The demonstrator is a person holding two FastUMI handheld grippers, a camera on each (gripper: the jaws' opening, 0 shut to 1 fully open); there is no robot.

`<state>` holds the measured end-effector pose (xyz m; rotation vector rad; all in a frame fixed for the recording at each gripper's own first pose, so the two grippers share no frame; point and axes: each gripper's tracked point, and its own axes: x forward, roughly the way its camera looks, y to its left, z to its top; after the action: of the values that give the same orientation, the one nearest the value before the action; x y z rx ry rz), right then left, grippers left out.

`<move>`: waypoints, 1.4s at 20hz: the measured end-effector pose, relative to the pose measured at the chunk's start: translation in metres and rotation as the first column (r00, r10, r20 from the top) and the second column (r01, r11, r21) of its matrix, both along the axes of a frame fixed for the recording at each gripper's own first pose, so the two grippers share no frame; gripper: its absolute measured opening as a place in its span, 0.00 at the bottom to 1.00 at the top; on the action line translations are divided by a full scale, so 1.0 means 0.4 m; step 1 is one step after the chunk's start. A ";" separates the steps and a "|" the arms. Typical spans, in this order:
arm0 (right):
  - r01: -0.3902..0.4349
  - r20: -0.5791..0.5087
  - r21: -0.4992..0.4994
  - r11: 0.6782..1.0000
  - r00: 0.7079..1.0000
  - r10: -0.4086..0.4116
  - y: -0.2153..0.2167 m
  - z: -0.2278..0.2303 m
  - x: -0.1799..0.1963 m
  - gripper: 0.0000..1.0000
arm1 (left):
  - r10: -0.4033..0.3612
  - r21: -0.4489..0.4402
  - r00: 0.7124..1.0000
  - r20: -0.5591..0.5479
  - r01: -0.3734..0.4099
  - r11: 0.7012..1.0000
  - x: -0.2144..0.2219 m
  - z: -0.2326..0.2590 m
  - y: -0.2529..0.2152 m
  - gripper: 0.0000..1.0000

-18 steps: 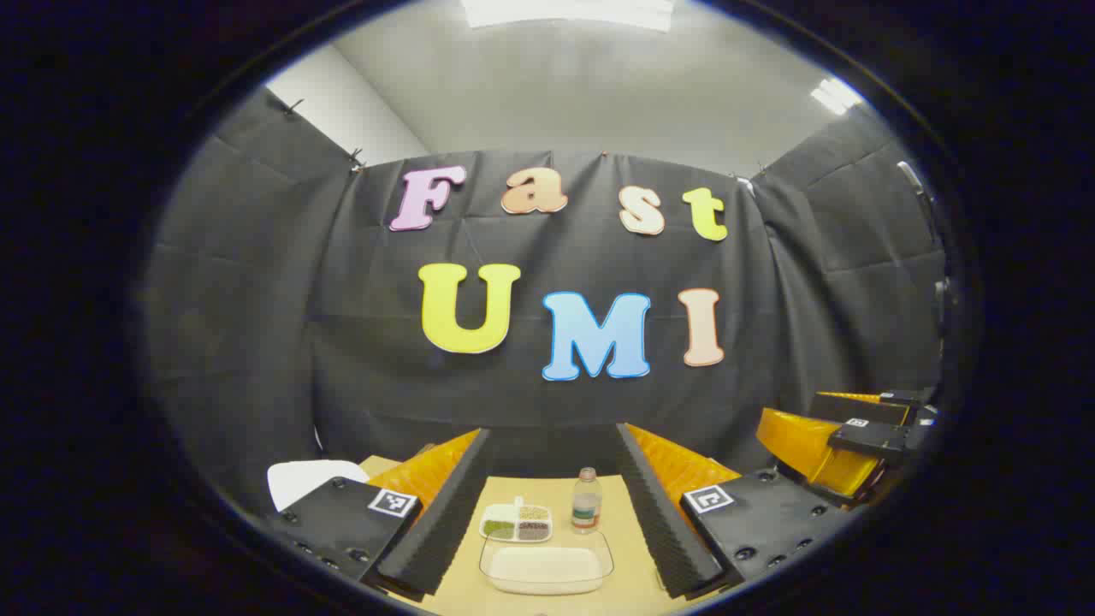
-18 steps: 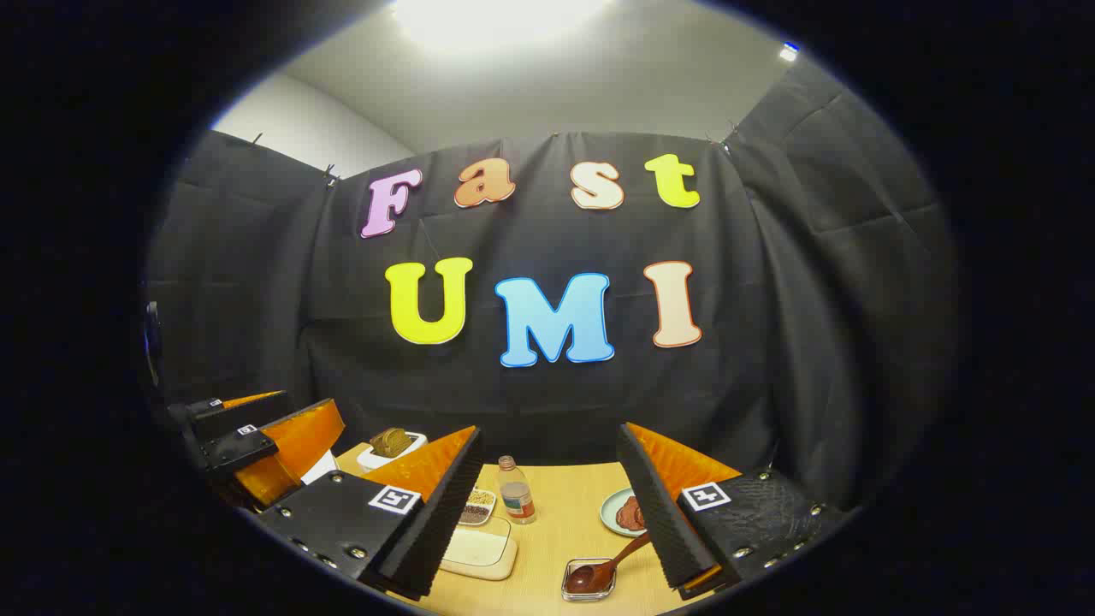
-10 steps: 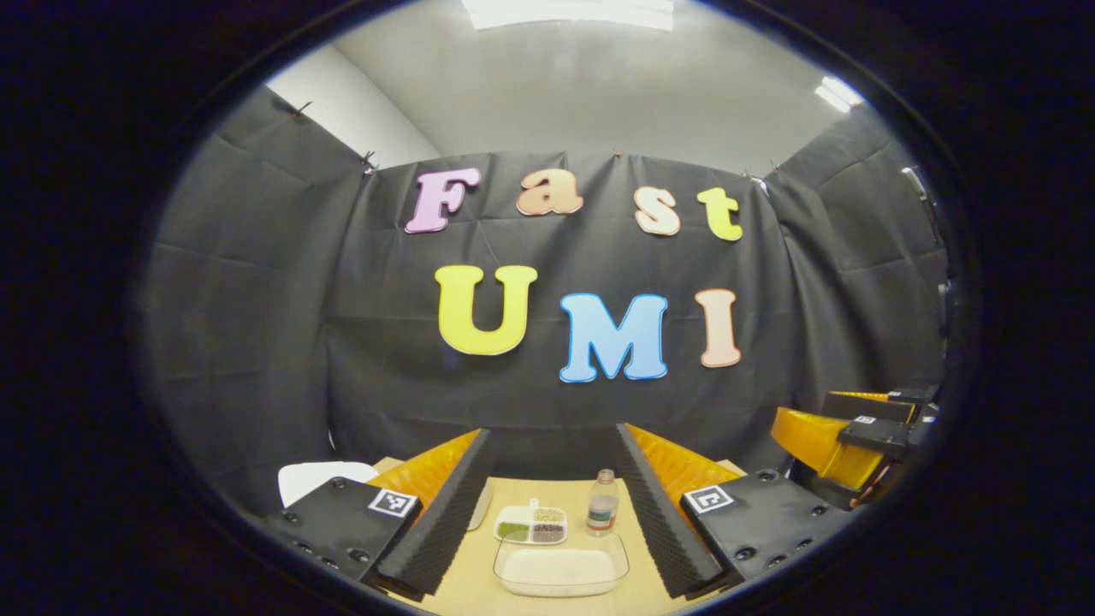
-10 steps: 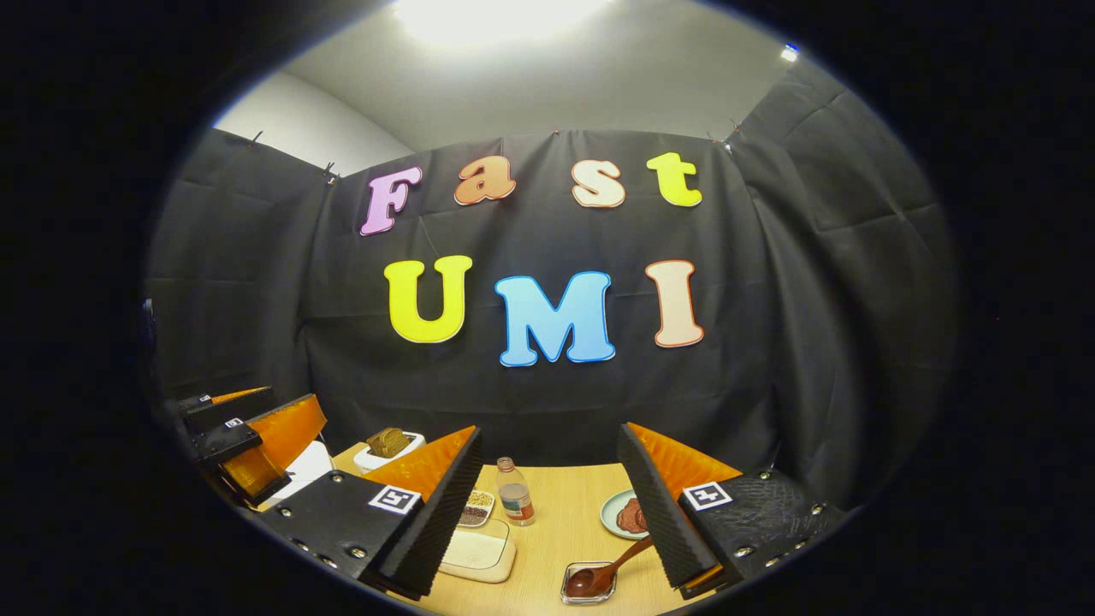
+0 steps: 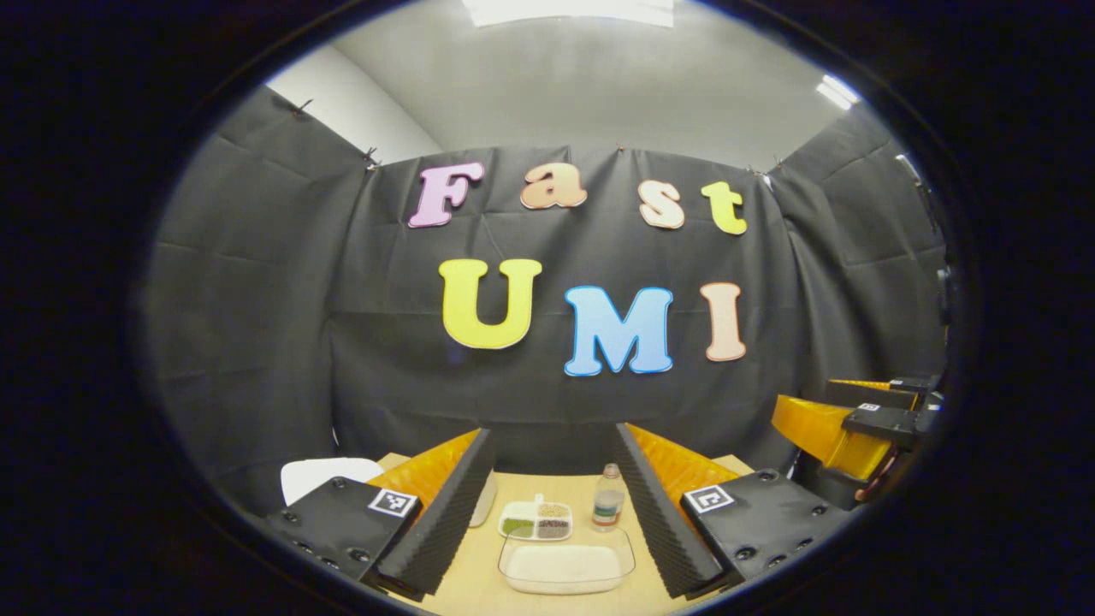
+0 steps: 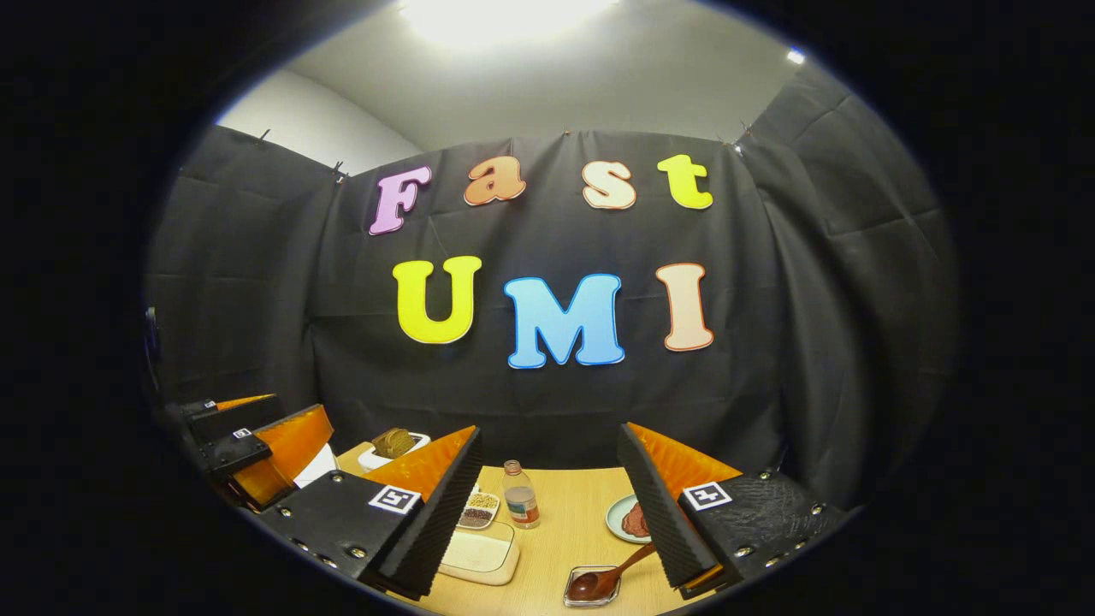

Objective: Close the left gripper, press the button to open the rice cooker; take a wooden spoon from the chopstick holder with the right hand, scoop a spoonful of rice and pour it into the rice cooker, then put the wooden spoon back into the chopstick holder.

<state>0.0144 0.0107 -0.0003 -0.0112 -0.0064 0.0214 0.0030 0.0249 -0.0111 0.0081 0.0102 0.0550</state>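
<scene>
In the left gripper view my left gripper (image 5: 554, 441) is open and holds nothing, high above a wooden table (image 5: 479, 565). Below its fingers lies a clear tray of white rice (image 5: 566, 566). A white rounded object (image 5: 329, 472) shows at the left, partly hidden by the gripper body. The right gripper (image 5: 855, 419) hangs at the far right. In the right gripper view my right gripper (image 6: 552, 441) is also open with nothing in it. A brown spoon (image 6: 609, 575) rests in a small clear dish (image 6: 588, 590) below its right finger. The rice tray (image 6: 479, 553) lies under its left finger. The left gripper (image 6: 257, 436) shows far left.
A divided dish of beans (image 5: 536, 522) and a small bottle (image 5: 607, 506) stand behind the rice tray. In the right gripper view there are a plate with brown food (image 6: 629, 518) and a white toaster with bread (image 6: 392, 447). Black cloth walls close the booth behind the table.
In both views the table items have drifted slightly to the right, more so in the left gripper view. Both grippers have stayed open with nothing in them.
</scene>
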 end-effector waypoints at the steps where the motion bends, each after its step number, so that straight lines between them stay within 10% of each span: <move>1: 0.000 -0.002 -0.004 1.000 1.000 0.000 0.002 -0.005 -0.002 0.96 | 0.002 0.000 1.000 -0.003 -0.002 1.000 -0.001 0.000 0.002 0.98; 21: -0.075 -0.090 -0.043 0.996 0.993 0.071 0.104 -0.097 0.022 0.96 | 0.096 -0.005 0.989 -0.108 -0.097 0.995 -0.017 -0.123 0.208 0.98; 25: -0.076 -0.106 -0.047 0.996 0.992 0.071 0.108 -0.111 0.013 0.96 | 0.111 -0.041 0.966 -0.232 -0.123 0.992 -0.017 -0.232 0.321 0.70; 28: -0.067 -0.114 -0.058 0.996 0.992 0.060 0.097 -0.126 0.006 0.96 | 0.156 -0.044 0.921 -0.357 -0.183 0.982 -0.028 -0.340 0.448 0.22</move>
<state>0.0167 0.0495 -0.0509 -0.0720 0.1063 0.0855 -0.0084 0.2040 -0.1471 -0.0597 0.3733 0.2266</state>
